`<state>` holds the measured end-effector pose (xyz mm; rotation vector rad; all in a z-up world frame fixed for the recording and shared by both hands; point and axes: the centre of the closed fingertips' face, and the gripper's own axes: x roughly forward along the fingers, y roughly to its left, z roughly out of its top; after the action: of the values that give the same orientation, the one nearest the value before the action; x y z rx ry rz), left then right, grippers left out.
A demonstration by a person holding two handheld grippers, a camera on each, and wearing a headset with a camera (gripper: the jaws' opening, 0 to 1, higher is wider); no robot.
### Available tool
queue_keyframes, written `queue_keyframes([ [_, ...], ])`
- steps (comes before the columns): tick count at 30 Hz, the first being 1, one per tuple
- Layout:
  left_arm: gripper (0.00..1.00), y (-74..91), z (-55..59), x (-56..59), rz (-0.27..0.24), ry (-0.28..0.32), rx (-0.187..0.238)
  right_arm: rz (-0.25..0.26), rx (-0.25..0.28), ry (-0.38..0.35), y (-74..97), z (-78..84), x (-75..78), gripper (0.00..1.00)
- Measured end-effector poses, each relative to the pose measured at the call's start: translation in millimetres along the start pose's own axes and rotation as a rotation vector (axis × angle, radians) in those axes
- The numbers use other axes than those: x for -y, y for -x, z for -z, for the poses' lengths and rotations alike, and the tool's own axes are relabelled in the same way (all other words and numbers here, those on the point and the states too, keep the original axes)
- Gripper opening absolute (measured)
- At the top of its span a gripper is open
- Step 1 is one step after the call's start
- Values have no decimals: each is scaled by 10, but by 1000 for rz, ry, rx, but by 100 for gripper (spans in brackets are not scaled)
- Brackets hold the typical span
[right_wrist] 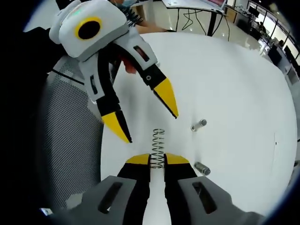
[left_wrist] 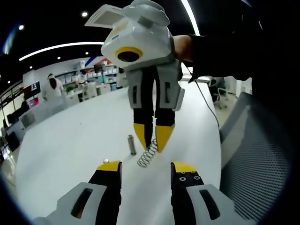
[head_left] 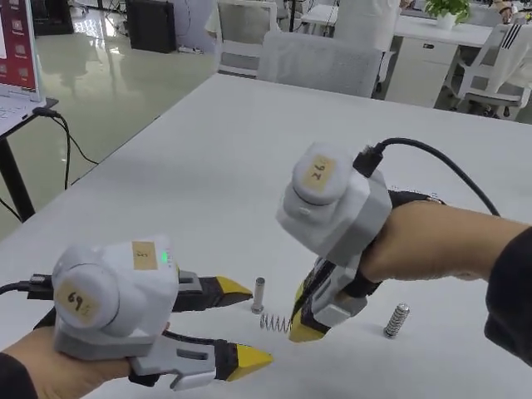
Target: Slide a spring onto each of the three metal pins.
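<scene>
My right gripper (right_wrist: 158, 160) is shut on one end of a bare wire spring (right_wrist: 158, 143), which sticks out forward just above the white table (head_left: 208, 166). In the head view the right gripper (head_left: 298, 320) points down and left, and the spring (head_left: 274, 322) lies almost level beside an upright bare metal pin (head_left: 258, 295). A second pin (head_left: 396, 320) to the right carries a spring around it. My left gripper (left_wrist: 146, 167) is open with nothing between its yellow fingertips (left_wrist: 108, 166), facing the spring (left_wrist: 147, 154) and the pin (left_wrist: 132, 144) from close by.
The white table runs far back and to the left. Beyond its far edge stand a grey mesh chair (head_left: 320, 58) and white desks (head_left: 432, 33). A laptop (head_left: 15, 58) on a side stand with a hanging cable (head_left: 66, 141) is at the far left.
</scene>
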<state>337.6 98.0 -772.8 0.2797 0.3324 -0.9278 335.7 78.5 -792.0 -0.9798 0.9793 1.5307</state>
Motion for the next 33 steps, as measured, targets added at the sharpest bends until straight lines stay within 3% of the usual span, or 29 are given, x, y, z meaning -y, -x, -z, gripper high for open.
queue_keyframes([
  [16,10,-29,-42,160,62,-84,15,-39,-49,47,73,-14,-156,8],
  [23,4,-36,-24,187,70,-124,4,-54,-60,47,85,-10,-198,8],
  [33,3,-33,-20,166,63,-117,1,-27,-29,51,192,-104,-190,8],
])
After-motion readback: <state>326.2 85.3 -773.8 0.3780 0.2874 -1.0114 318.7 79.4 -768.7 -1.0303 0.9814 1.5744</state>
